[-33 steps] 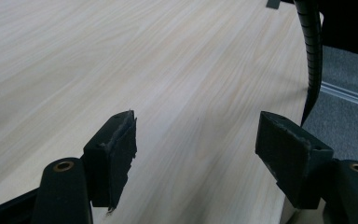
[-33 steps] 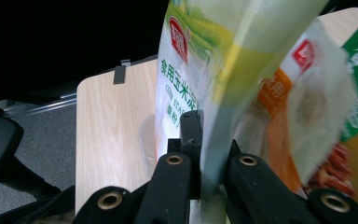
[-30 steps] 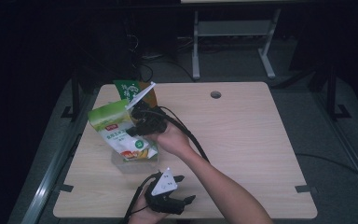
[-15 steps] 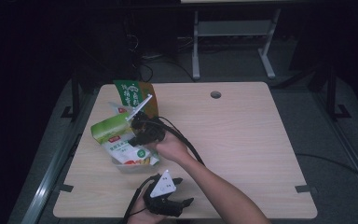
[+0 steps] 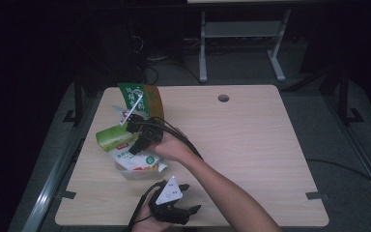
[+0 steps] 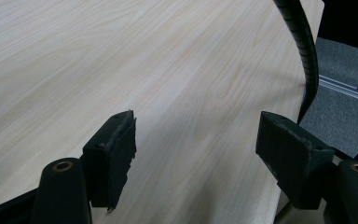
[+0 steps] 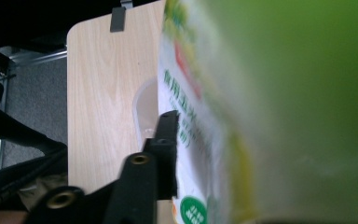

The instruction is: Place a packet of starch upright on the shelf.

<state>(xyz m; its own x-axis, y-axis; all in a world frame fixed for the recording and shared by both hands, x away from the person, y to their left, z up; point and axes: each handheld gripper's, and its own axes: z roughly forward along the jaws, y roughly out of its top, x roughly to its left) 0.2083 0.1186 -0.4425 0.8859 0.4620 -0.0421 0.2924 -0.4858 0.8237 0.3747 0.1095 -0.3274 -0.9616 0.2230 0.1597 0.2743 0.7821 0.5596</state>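
It looks like a lab or test room — a plain wooden table (image 5: 251, 140) with a cable hole (image 5: 223, 98), grey carpet floor (image 5: 348, 154), a metal stand (image 5: 241, 34) and dark all around.

A green-orange packet (image 5: 140, 98) stands on the wooden table (image 5: 251, 140).

One table (image 5: 251, 145) bears two green pouches (image 5: 117, 137) (image 5: 142, 99), one clear container (image 5: 137, 173) and two grippers (image 5: 140, 140) (image 5: 186, 199).

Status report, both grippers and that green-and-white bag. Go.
Right gripper shut on green-and-white bag, lowering it into clear container. Left gripper open, empty, at table's near edge. Green pouch stands just behind; path otherwise clear.
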